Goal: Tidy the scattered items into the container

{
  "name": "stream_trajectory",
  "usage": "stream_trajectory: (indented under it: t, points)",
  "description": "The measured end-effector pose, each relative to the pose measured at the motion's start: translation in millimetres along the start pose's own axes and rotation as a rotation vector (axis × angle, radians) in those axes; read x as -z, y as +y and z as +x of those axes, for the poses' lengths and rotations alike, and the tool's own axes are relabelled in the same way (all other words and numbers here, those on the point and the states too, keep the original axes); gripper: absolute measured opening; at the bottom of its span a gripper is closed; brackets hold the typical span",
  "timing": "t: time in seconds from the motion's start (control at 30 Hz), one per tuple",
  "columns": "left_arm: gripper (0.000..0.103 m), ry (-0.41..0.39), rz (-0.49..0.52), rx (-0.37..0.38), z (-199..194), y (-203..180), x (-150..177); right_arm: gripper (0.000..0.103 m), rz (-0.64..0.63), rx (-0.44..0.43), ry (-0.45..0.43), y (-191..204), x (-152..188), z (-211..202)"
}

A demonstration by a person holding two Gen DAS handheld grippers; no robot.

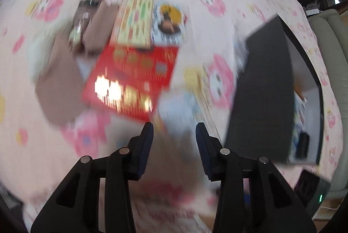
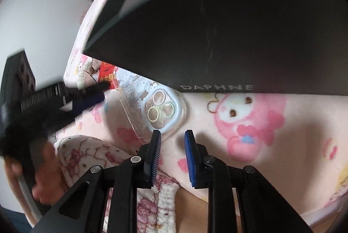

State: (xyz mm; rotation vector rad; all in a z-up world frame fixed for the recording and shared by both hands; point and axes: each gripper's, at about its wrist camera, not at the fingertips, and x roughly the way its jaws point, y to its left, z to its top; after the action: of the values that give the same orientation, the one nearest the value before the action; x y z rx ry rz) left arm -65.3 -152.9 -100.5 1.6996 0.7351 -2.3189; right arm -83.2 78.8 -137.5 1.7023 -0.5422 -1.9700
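Both sets of jaws are held apart, nothing gripped. The right gripper (image 2: pixel 173 135) is hung over a clear phone case (image 2: pixel 161 109) left on the pink blanket (image 2: pixel 271 146), beside the black box (image 2: pixel 217 26). The left gripper (image 1: pixel 174 126) is pointed near a red packet (image 1: pixel 132 78).

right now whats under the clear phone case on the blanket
Through the clear phone case a black-and-white comic print shows, though whether it sits on or under the case is unclear. It rests on the pink blanket. Its far end disappears under the black box.
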Motion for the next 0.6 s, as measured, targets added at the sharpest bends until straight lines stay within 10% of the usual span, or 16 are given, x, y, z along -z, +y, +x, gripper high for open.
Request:
stream_trajectory:
  t: [0.2, 0.6]
  points:
    - [0.041, 0.046, -0.001, 0.009, 30, 2, -36, 0.019, -0.024, -0.010, 0.009, 7, -2, 15]
    - [0.048, 0.139, 0.068, 0.006, 13, -8, 17, 0.020, -0.022, 0.067, -0.018, -5, 10, -1]
